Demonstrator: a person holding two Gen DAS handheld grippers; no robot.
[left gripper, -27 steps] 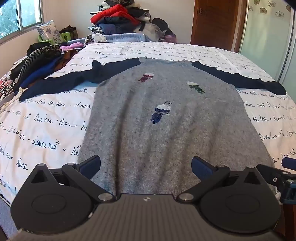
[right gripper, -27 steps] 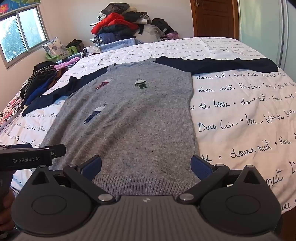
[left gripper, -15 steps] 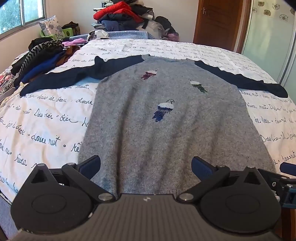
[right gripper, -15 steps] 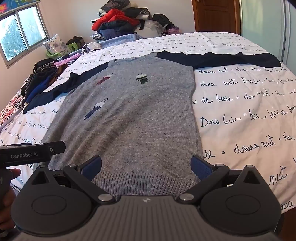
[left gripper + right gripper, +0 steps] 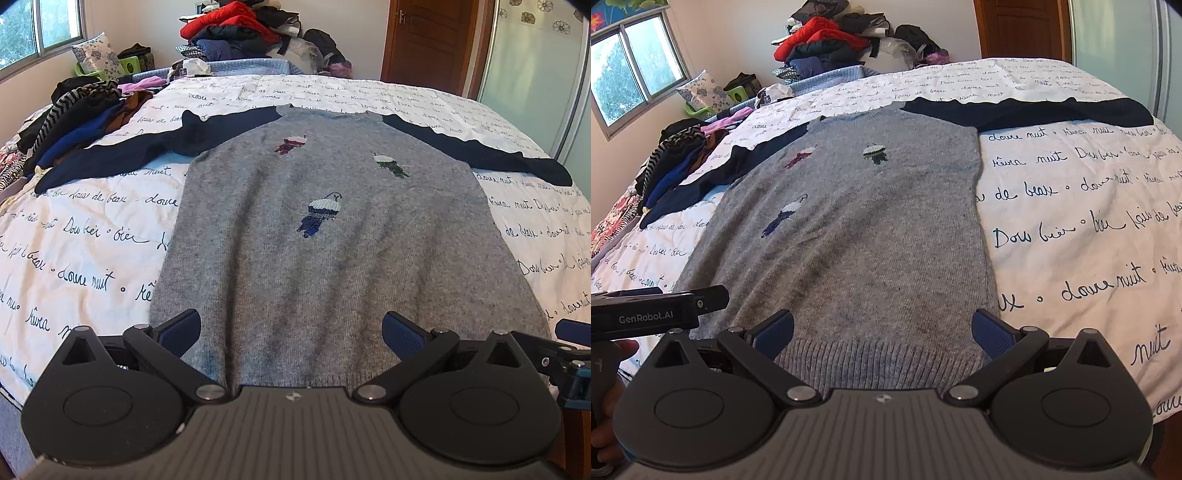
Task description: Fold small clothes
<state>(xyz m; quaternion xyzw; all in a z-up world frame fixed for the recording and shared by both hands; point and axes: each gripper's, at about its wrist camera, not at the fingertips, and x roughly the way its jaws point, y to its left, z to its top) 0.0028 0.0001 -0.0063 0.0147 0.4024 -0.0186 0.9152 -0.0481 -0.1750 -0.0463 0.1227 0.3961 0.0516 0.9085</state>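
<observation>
Basically no fold made yet: the grey sweater [image 5: 332, 240] lies flat and face up on the bed [image 5: 92, 229], both navy sleeves spread out to the sides, embroidered birds showing. All folding is left, judging from this: sleeves in, body doubled, then set aside.

Left gripper [image 5: 291, 332] hovers low at the near hem, fingers [image 5: 181, 330] spread wide, nothing between them. The left-side hem corner sits just beyond its left finger; sweater body runs straight ahead of the fingers. Left sleeve [image 5: 122, 155] is far ahead and off to the left of the fingers.

Right gripper [image 5: 884, 330] is in the same pose, level and pointing along the sweater [image 5: 857, 221], fingers [image 5: 993, 332] wide apart and empty. Ribbed hem [image 5: 879, 358] lies right between and just under them; the right hem corner is at its right finger. Right sleeve [image 5: 1034, 110] is far ahead, to the right. The left gripper's body [image 5: 646, 314] shows beside its left finger, so both hands sit close together at the hem.

Whether the fingers touch the knit can't be told. Clothes pile [image 5: 236, 29] sits far beyond, another heap [image 5: 74, 114] ahead-left.
</observation>
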